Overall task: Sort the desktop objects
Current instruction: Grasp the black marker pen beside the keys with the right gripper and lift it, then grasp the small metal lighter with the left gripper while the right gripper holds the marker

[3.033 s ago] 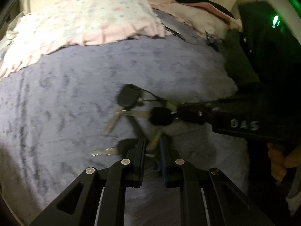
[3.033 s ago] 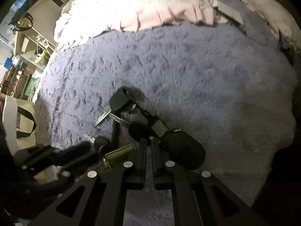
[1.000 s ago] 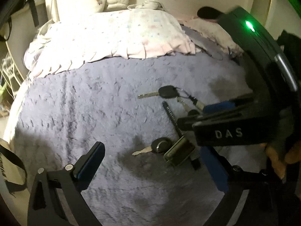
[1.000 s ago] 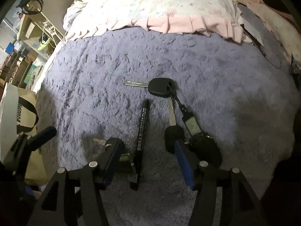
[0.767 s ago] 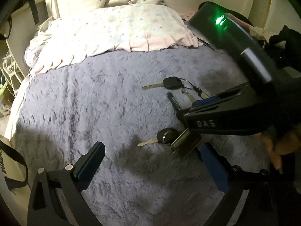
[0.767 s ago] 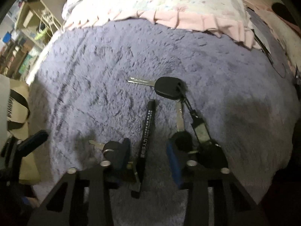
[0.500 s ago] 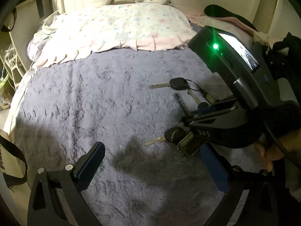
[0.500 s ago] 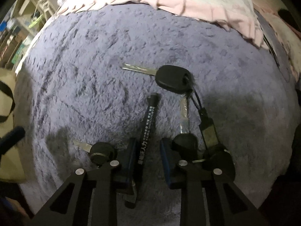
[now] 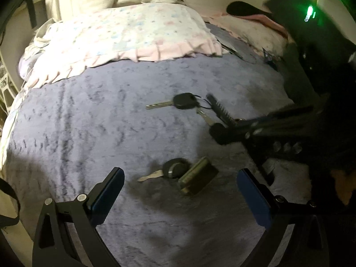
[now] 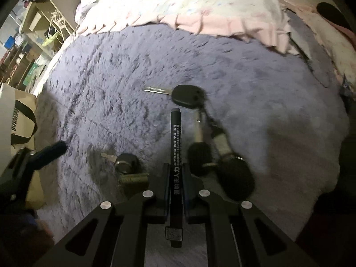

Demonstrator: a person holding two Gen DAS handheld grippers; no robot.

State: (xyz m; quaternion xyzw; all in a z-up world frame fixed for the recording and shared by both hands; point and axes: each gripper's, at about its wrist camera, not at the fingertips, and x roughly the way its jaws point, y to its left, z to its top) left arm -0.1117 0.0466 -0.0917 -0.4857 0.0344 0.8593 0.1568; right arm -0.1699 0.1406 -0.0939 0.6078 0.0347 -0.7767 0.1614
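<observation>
The right hand-held gripper [image 10: 175,178] is being kept clamped on a black pen [image 10: 175,146], its jaws having just been closing around the barrel. The pen is being held over a purple blanket [image 10: 111,66] on the bed. Right of the pen, a bunch of black-headed keys [image 10: 200,122] is lying. Left of the pen, a brass padlock [image 9: 198,175] with a key [image 9: 171,170] is lying between the wide-open jaws of the left hand-held gripper [image 9: 180,189]. Beyond the pen, a pink frilled quilt [image 9: 124,37] is spread.

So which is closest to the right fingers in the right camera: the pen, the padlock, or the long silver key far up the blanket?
1. Black pen, pinched between the right gripper fingers.
2. Brass padlock, just left of them.
3. Long silver key, farthest up the purple blanket.
</observation>
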